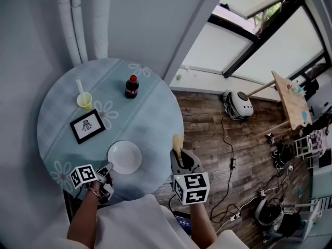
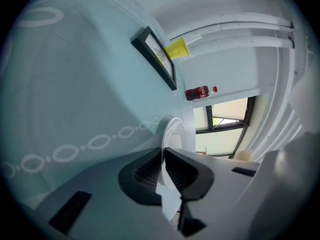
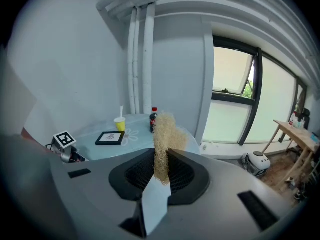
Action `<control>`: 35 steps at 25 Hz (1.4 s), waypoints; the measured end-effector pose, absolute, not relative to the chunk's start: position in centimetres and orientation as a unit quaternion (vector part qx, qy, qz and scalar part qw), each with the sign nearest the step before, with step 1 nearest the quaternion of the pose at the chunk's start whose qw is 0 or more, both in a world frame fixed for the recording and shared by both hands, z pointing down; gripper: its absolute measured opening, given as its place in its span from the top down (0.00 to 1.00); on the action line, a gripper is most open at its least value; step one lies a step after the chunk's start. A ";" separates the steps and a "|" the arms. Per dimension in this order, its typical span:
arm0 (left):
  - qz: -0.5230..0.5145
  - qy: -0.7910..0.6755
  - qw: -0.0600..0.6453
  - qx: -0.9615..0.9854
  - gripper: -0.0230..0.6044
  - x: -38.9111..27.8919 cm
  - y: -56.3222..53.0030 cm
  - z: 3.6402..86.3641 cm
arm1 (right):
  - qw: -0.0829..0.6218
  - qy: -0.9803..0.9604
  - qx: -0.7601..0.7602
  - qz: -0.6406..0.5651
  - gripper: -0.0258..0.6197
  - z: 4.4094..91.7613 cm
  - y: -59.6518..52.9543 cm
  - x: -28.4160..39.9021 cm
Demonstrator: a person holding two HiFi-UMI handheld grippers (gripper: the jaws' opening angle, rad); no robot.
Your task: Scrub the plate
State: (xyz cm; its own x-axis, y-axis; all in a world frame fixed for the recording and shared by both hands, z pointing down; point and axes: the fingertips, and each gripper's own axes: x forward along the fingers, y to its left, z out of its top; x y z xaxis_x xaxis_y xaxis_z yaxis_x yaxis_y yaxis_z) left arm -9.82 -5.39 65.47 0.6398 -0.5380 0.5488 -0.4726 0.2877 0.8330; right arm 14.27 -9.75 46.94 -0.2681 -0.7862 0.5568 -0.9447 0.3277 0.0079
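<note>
Currently my left gripper (image 2: 163, 155) has its jaws drawn almost together on the near rim of the white plate (image 1: 124, 157). In its own view the thin edge runs straight into the narrow slot between the pads, so I read that as a pinch steadying the dish. In the head view that grip sits at about 7 o'clock on the plate. The plate lies flat on the 6 o'clock side of the round blue table (image 1: 150, 113), near the edge closest to me.

My right gripper (image 3: 162, 154) is clamped on a tan loofah scrubber (image 3: 165, 131). The scrubber sticks out past the jaws with its long axis running along them, toward 12 o'clock in the head view. It hangs by the table's 4 o'clock edge, apart from the plate.

From the scrubber the plate lies at roughly 9 o'clock, so the right hand has to travel. I judge the coming move to be a swing that way and down, bringing the loofah's end onto the plate's open face, away from the pinched rim.
</note>
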 end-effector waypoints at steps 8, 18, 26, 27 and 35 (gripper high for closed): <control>-0.001 -0.445 0.694 0.566 0.91 -9.8 -5.3 65.6 | 0.149 -0.808 0.514 0.248 0.86 45.3 -10.3 13.1; 0.068 -0.500 0.650 0.569 0.76 -10.4 -5.7 64.8 | 0.132 -0.818 0.488 0.276 0.86 44.8 -10.4 13.5; 0.061 -0.567 0.613 0.547 0.75 -14.0 -5.4 63.5 | 0.123 -0.812 0.501 0.275 0.86 44.4 -11.4 14.8; 0.057 -0.566 0.607 0.555 0.75 -14.0 -5.7 62.9 | 0.123 -0.810 0.503 0.275 0.86 44.4 -11.4 14.8; 0.015 -0.523 0.570 0.634 0.76 -11.9 -8.1 56.7 | 0.131 -0.809 0.507 0.267 0.86 44.7 -12.4 14.9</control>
